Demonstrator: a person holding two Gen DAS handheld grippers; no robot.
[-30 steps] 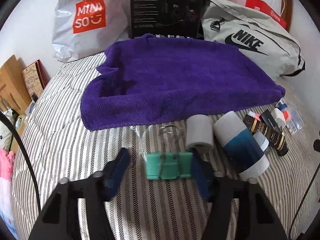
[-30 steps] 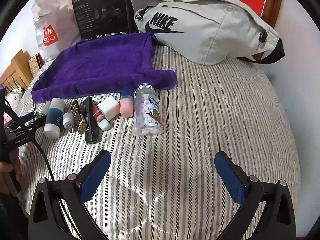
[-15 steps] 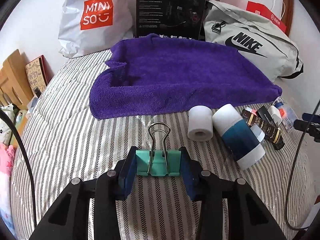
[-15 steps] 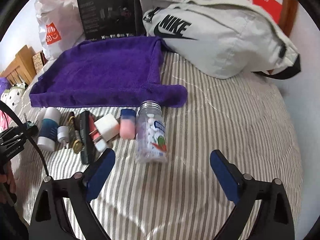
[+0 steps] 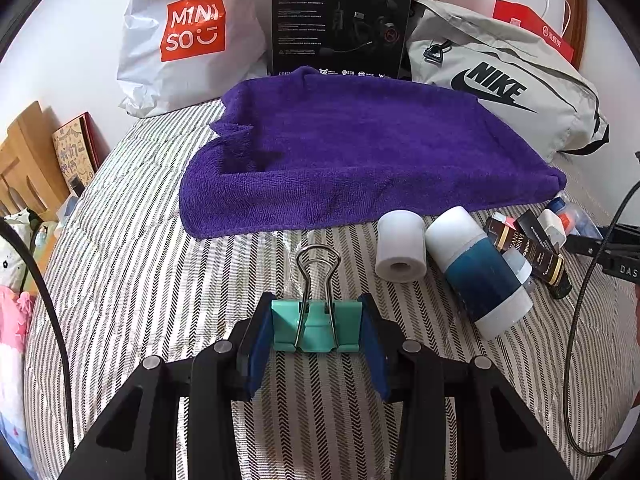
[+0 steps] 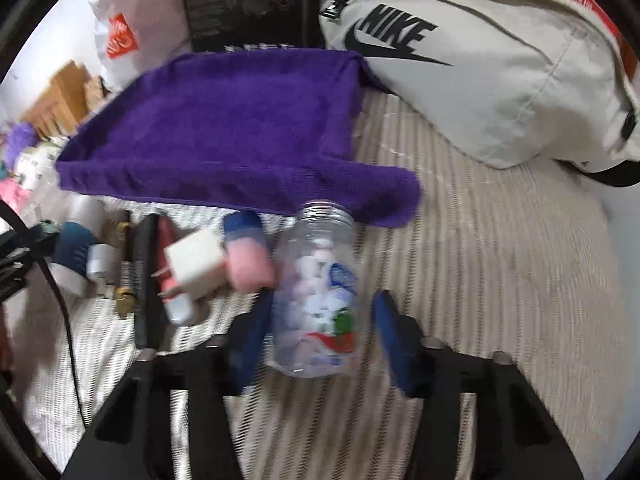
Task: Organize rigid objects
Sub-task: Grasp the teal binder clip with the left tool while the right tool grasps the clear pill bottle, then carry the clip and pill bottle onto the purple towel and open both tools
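In the left wrist view my left gripper (image 5: 316,314) is shut on a teal binder clip (image 5: 348,326), whose wire handle points away toward the purple towel (image 5: 360,148). The clip hangs just above the striped bedcover (image 5: 132,280). A white roll (image 5: 400,246), a blue and white bottle (image 5: 480,276) and a dark tube (image 5: 528,248) lie to its right. In the blurred right wrist view my right gripper (image 6: 320,316) is closing around a clear bottle of tablets (image 6: 316,280) lying on the bed. A small gap still shows at the right pad. A white plug (image 6: 196,260) and a pink-and-blue container (image 6: 248,256) lie just left of the bottle.
A grey Nike bag (image 5: 500,80), a black box (image 5: 340,16) and a white Miniso bag (image 5: 188,36) stand behind the towel against the wall. Wooden furniture (image 5: 24,160) borders the bed at the left. A black cable (image 5: 580,300) hangs at the right.
My left gripper closed on the binder clip and lifted it slightly. My right gripper moved forward and down over the tablet bottle, and its jaws narrowed from wide open to near the bottle's sides.
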